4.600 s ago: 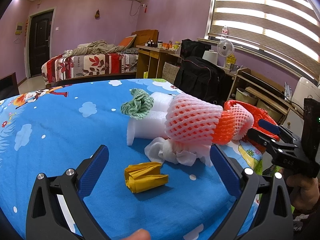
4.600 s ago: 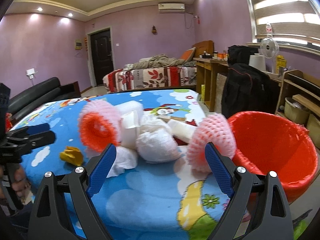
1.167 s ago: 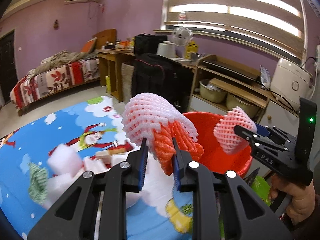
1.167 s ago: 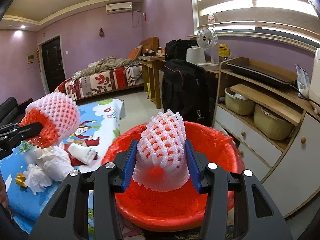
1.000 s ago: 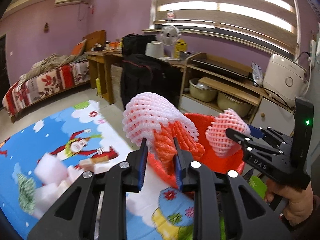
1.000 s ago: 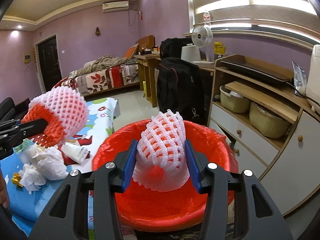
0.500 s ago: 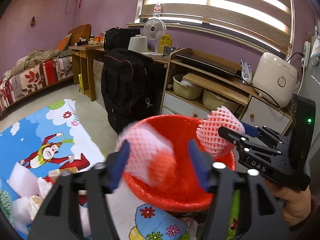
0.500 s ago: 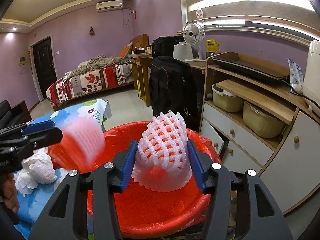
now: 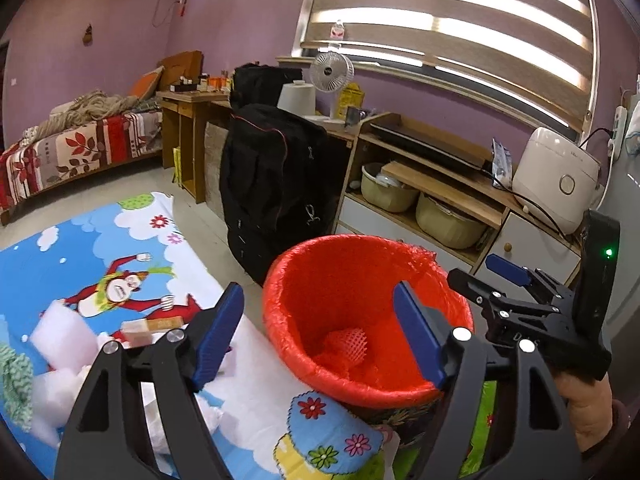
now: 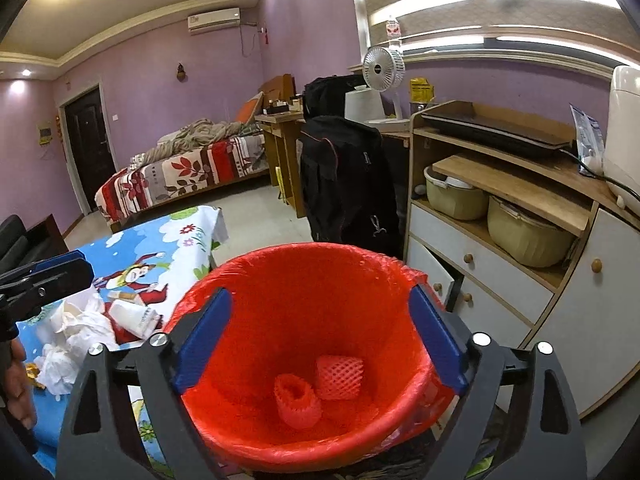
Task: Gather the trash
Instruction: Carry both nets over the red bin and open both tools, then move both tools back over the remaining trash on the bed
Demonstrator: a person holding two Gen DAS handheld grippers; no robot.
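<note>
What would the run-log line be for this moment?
step: drop-off | left gripper: open, empty, jaws just opened | right gripper: open, empty, jaws just opened | foam nets: in red bin | tissues: left on table

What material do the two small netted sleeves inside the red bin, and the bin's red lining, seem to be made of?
Netted sleeves: probably soft foam mesh, matte; open diamond holes show. Red lining: apparently thin glossy plastic film, crinkled and gathered over the bin's rim.

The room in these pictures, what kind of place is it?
Probably a lived-in studio or bedroom at home: a bed with a floral cover, a rice cooker on a wooden cabinet, and a wall air conditioner.
</note>
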